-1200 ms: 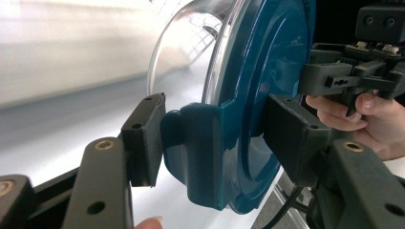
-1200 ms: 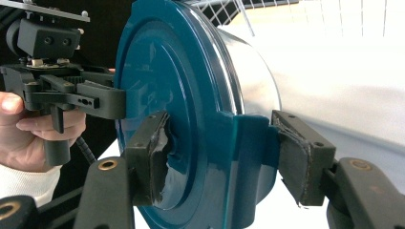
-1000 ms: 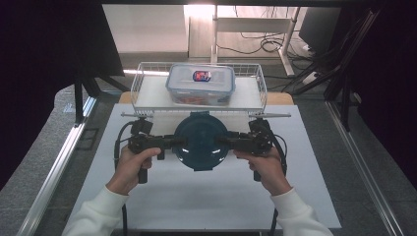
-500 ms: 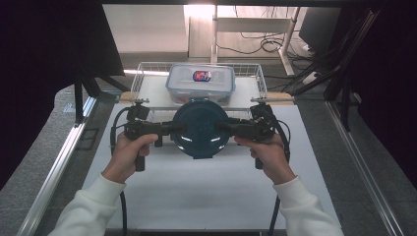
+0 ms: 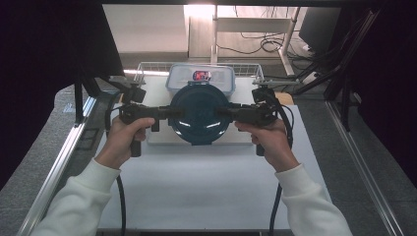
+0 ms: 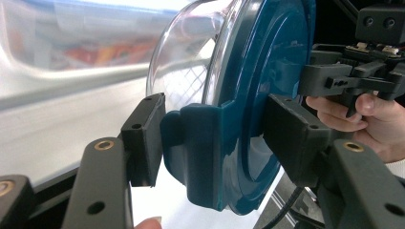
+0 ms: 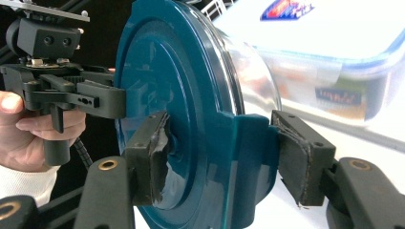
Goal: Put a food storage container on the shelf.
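The label (image 7: 291, 9) on the container lid (image 7: 344, 28), upper right of the right gripper view, is too blurred to read.

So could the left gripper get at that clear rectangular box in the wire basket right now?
Probably not: the left gripper is shut on the round teal-lidded container, which hangs in front of the box in the wire basket.

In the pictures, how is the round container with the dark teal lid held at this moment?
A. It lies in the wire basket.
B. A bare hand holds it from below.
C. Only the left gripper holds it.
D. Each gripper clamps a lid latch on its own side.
D: the left gripper and the right gripper each close on a latch tab of the round container, one from each side.
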